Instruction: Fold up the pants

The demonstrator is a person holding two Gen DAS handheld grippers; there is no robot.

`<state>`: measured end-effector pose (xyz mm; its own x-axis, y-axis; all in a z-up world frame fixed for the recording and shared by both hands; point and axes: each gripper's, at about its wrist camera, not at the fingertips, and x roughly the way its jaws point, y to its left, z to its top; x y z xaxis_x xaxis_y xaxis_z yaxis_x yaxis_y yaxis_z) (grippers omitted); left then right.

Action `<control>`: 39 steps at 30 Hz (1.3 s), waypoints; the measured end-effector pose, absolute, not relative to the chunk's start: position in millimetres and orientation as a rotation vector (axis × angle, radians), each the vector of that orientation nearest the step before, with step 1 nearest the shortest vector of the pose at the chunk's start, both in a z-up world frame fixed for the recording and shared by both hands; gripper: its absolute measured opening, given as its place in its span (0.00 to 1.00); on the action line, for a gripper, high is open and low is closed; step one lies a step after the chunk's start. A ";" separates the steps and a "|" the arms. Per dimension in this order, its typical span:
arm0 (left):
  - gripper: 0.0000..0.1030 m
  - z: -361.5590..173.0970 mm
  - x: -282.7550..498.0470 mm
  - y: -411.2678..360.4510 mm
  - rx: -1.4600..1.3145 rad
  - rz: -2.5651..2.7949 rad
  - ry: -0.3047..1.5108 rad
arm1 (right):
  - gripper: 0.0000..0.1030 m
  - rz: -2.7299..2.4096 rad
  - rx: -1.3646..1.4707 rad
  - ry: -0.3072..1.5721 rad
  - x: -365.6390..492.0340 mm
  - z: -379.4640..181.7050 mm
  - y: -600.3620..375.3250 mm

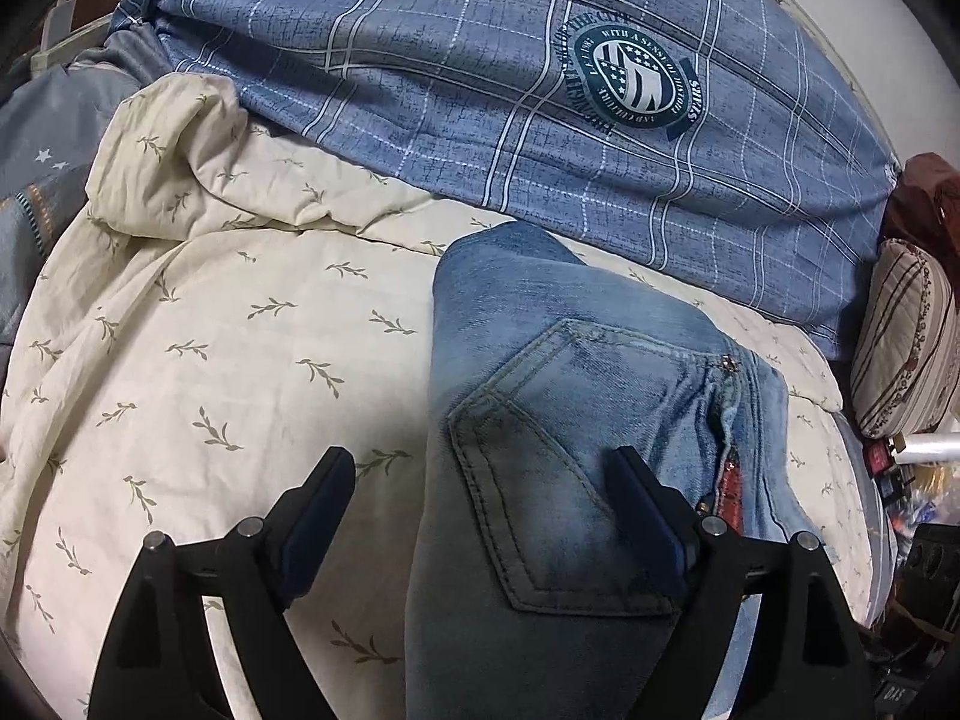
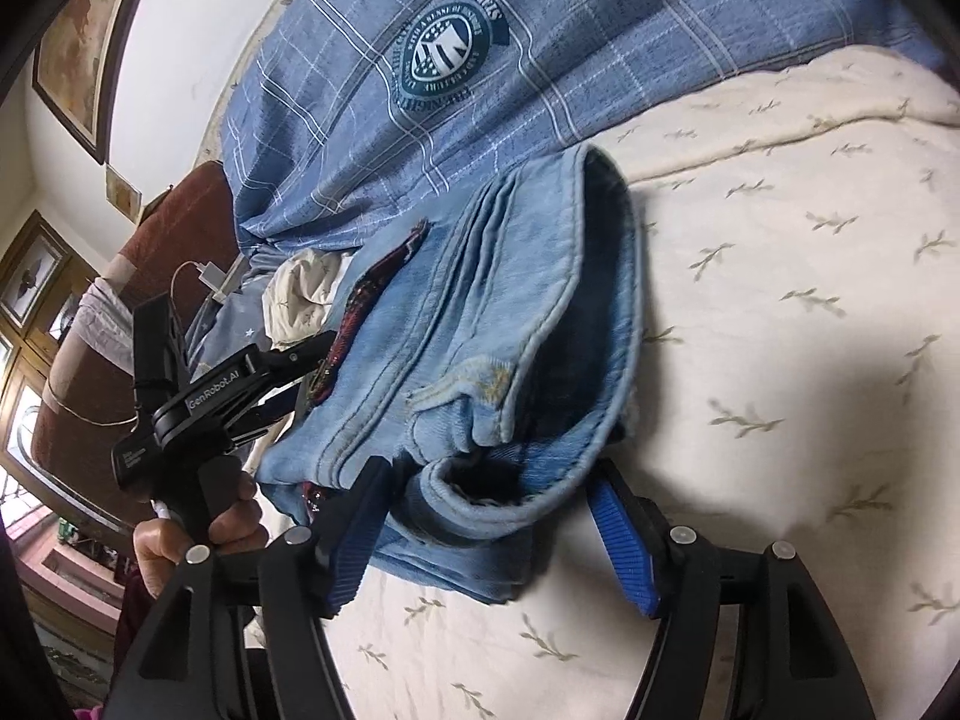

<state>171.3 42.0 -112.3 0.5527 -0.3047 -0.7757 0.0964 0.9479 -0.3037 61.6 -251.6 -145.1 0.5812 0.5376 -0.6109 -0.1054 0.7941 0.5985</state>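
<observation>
The blue jeans (image 1: 558, 420) lie folded into a thick bundle on the cream leaf-print bedcover (image 1: 240, 360), back pocket facing up. My left gripper (image 1: 483, 459) hovers open over the waist end, its right finger above the pocket and its left finger above the bare cover. In the right wrist view the jeans (image 2: 480, 312) show their stacked leg cuffs toward me. My right gripper (image 2: 486, 480) stands open astride those cuffs, and its blue pads (image 2: 621, 540) do not press on the cloth. The left gripper (image 2: 282, 372) also shows there at the far end, held by a hand (image 2: 198, 534).
A bulky blue plaid quilt (image 1: 510, 90) with a round emblem lies right behind the jeans. A striped pillow (image 1: 906, 336) and small clutter sit at the bed's right edge. A brown headboard (image 2: 180, 228), a charger cable and framed pictures show on the left.
</observation>
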 end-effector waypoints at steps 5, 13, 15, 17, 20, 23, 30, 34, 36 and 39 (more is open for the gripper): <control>0.84 -100.6 163.7 43.7 -0.263 -0.293 0.937 | 0.68 0.373 0.519 0.826 54.0 -132.6 -266.5; 0.84 -88.8 158.6 49.0 -0.238 -0.257 0.871 | 0.68 0.318 0.496 0.625 39.9 -99.5 -278.9; 0.84 -86.1 157.1 49.1 -0.217 -0.233 0.854 | 0.68 0.315 0.480 0.593 39.4 -94.1 -273.8; 0.84 -84.3 155.2 48.7 -0.185 -0.211 0.831 | 0.67 0.313 0.457 0.578 40.2 -90.4 -266.4; 0.84 -84.6 152.7 42.3 -0.094 -0.168 0.820 | 0.67 0.327 0.428 0.582 44.8 -89.9 -253.3; 0.84 -86.1 151.5 38.0 -0.030 -0.150 0.817 | 0.67 0.338 0.401 0.594 49.1 -91.1 -239.8; 0.84 -92.1 149.5 42.5 0.004 -0.141 0.845 | 0.67 0.355 0.420 0.630 60.9 -97.8 -222.4; 0.84 -98.4 148.7 39.6 0.044 -0.137 0.873 | 0.67 0.359 0.450 0.678 70.7 -107.6 -220.2; 0.84 -101.7 148.5 38.7 0.063 -0.132 0.882 | 0.67 0.348 0.460 0.718 75.5 -115.1 -220.9; 0.84 -103.1 147.8 38.7 0.061 -0.136 0.887 | 0.67 0.338 0.494 0.788 82.7 -130.5 -224.5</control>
